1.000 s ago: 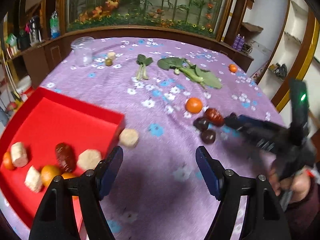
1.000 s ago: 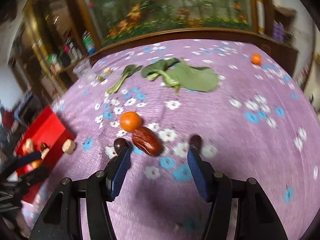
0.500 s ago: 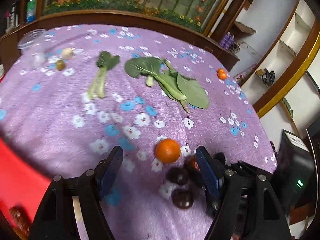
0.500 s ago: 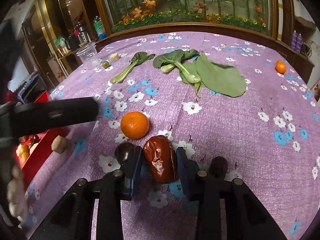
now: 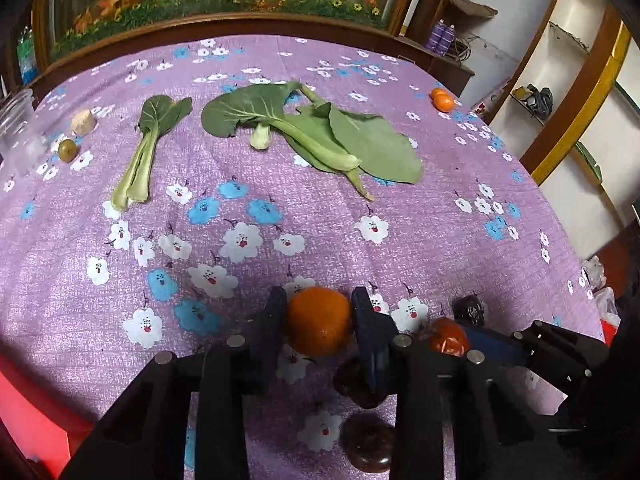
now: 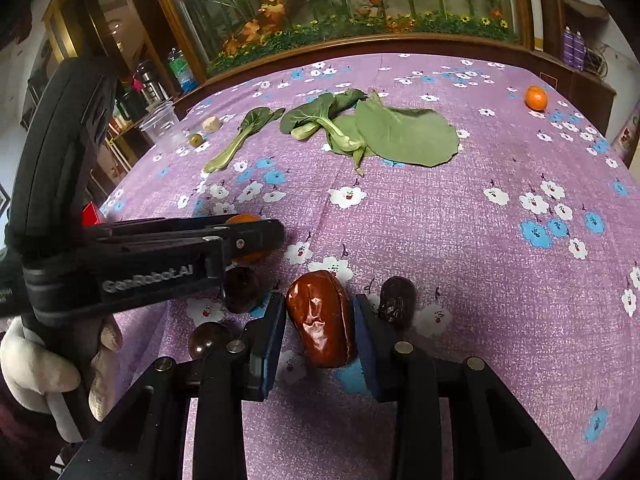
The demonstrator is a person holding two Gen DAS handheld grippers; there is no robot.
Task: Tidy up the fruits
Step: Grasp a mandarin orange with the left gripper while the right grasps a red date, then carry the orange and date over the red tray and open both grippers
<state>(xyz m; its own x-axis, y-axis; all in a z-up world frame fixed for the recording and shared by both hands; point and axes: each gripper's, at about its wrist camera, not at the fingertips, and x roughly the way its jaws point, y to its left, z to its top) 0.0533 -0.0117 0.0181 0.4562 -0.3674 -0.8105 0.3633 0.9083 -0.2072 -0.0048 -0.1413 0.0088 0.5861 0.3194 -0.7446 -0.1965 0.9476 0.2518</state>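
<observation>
**A:** Two grippers, both clamped on fruit. The left gripper (image 5: 320,320) has just been closing, and its blue pads now press either side of the round orange tangerine (image 5: 319,321) on the cloth.

**B:** And the right gripper (image 6: 320,322)?

**A:** Its jaws have closed on the glossy reddish-brown wrinkled date (image 6: 320,318), which lies on the cloth. Three small dark round fruits sit close around it: one (image 6: 397,300) just right of the jaws, two (image 6: 241,289) (image 6: 210,340) on the left.

**B:** Any writing?

**A:** "GenRobot.AI" in white along the left gripper's black body, held by a light-gloved hand (image 6: 52,364).

**B:** Further off?

**A:** A purple flowered tablecloth (image 6: 460,232), green leafy vegetables (image 6: 404,132), a clear plastic cup (image 6: 162,124), a small orange fruit (image 6: 535,98), then a wood-framed floral panel (image 6: 340,4).
</observation>
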